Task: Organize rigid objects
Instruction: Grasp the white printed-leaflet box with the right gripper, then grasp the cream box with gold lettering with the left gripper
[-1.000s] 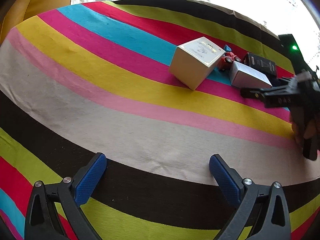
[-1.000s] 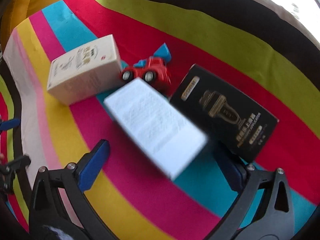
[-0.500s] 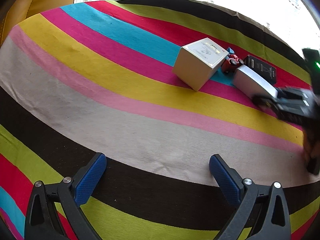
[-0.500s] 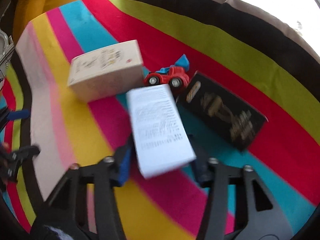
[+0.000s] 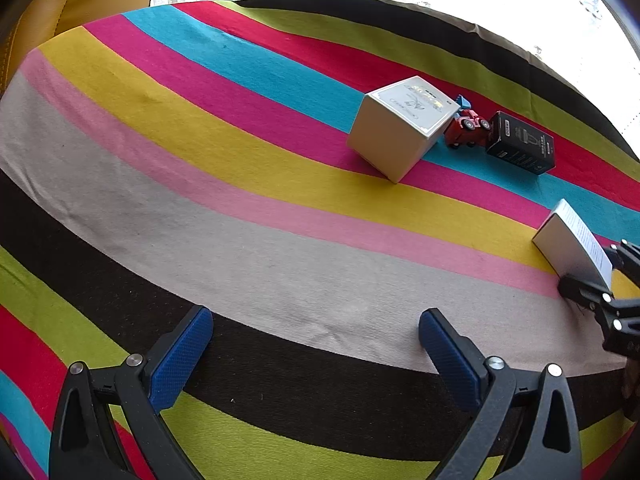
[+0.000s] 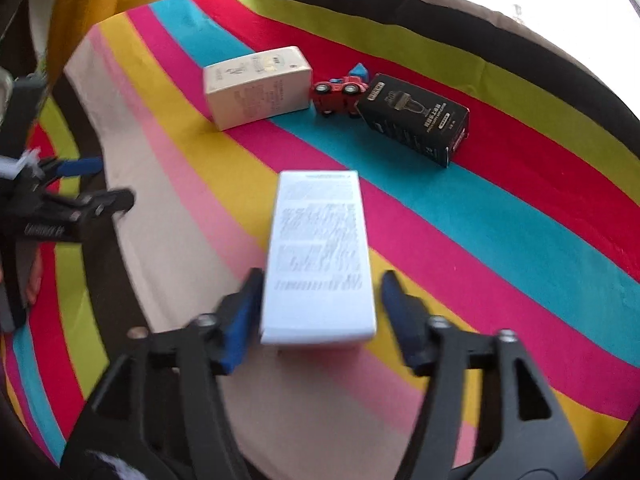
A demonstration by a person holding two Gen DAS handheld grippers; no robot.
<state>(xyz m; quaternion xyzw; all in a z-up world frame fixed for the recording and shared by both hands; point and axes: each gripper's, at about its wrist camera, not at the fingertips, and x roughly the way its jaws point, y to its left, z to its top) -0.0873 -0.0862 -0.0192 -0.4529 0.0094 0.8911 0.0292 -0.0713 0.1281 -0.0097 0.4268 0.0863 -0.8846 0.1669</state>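
Now that the white box [image 6: 320, 256] is pulled away from the group, right hand-held gripper [image 6: 320, 312] brackets it loosely; left hand-held gripper [image 5: 316, 344] spread, idle.

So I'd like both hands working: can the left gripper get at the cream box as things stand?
Probably yes: the left gripper is open and empty, and only bare striped cloth lies between it and the cream box.

You face a surface covered with a cloth of bright curved stripes [image 5: 248, 216]. Resting on it, near the far edge, are a cream cardboard box [image 5: 402, 128], a small red toy car [image 5: 464, 130] and a black printed carton [image 5: 520, 143], close together.
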